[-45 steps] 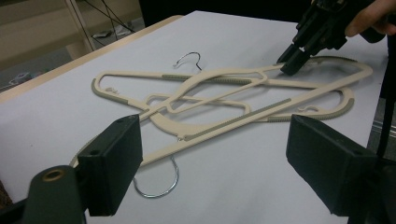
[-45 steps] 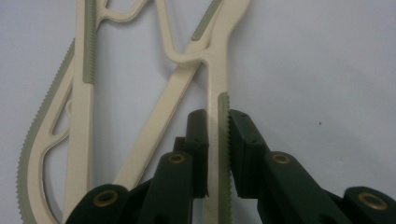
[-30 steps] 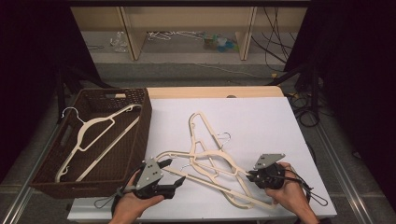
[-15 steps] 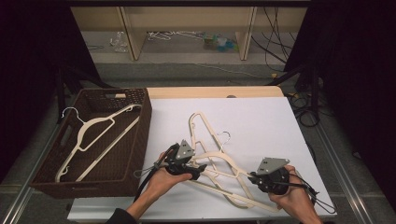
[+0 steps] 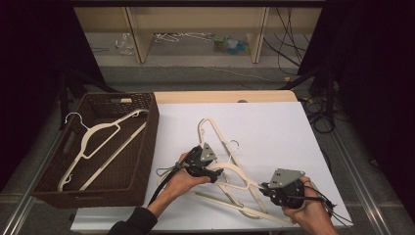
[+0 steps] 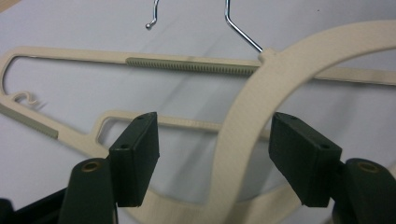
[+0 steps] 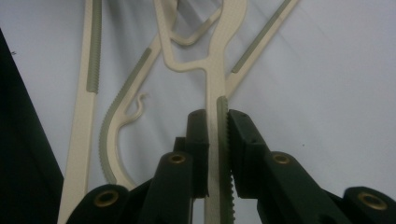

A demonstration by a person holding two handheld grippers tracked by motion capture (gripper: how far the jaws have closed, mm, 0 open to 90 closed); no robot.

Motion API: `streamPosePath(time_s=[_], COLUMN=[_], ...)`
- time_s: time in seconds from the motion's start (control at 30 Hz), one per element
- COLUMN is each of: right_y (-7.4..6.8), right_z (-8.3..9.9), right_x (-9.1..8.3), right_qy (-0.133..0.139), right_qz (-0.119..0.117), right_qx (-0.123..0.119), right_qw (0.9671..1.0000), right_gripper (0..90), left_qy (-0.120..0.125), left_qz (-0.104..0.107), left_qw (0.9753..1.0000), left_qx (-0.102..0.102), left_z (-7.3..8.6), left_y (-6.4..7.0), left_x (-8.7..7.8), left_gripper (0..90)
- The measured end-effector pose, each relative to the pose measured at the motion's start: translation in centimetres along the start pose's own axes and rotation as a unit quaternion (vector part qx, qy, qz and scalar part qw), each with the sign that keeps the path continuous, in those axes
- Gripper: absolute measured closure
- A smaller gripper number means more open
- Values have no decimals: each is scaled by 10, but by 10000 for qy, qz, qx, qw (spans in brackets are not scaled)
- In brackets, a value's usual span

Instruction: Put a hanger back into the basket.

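Nearest to us, our right tool (image 5: 265,187) is clamped tight on the arm of a cream hanger (image 5: 244,178), and in the right gripper view (image 7: 217,140) we see that arm pinched between the two black jaws, its ribbed grey strip running straight down the gap. That hanger lies low on the white desk (image 5: 274,127), tangled with other cream hangers (image 5: 215,142) that spread up toward the middle of the sheet. A little farther in, our left tool (image 5: 215,172) sits over the curved shoulder of the clamped hanger; in the left gripper view (image 6: 215,144) its jaws stand wide apart, with the broad cream curve rising between them and touching neither pad that we can see. Beyond it we spot a metal hook (image 6: 240,28) lying on the white sheet. Out to the left, just beside the sheet, the brown wicker basket (image 5: 142,147) holds one more cream hanger (image 5: 100,147), lying slantwise with its wire hook toward the far left corner. Past the desk's far edge we see a low shelf (image 5: 195,44) with bits of clutter on it.
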State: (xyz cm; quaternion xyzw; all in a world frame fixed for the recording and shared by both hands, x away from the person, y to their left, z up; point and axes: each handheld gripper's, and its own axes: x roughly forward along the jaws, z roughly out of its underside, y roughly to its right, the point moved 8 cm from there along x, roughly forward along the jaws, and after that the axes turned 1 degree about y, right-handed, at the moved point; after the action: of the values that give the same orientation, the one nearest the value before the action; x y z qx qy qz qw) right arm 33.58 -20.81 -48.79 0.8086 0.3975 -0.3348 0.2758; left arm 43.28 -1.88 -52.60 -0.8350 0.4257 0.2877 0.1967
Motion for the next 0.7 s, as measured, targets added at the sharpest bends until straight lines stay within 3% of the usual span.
streamPosePath(time_s=[0.07,0.2,0.47,0.7], right_y=[-1,-3,-3,-3], right_z=[0,0,-1,1], right_x=[-1,-1,-2,-1], right_qy=[9,5,43,86], right_qz=[-22,-78,-117,-175], right_qx=[-50,-105,-204,-221], right_qw=[10000,9999,9997,9996], right_gripper=[796,796,796,796], left_qy=[-38,-70,87,117], left_qz=[10,116,538,708], left_qw=[10000,9993,9971,9943], left_qx=[48,337,527,788], left_z=[1,2,0,-5], left_y=[1,2,13,14], left_x=[4,7,0,-19], left_gripper=[368,449,658,686])
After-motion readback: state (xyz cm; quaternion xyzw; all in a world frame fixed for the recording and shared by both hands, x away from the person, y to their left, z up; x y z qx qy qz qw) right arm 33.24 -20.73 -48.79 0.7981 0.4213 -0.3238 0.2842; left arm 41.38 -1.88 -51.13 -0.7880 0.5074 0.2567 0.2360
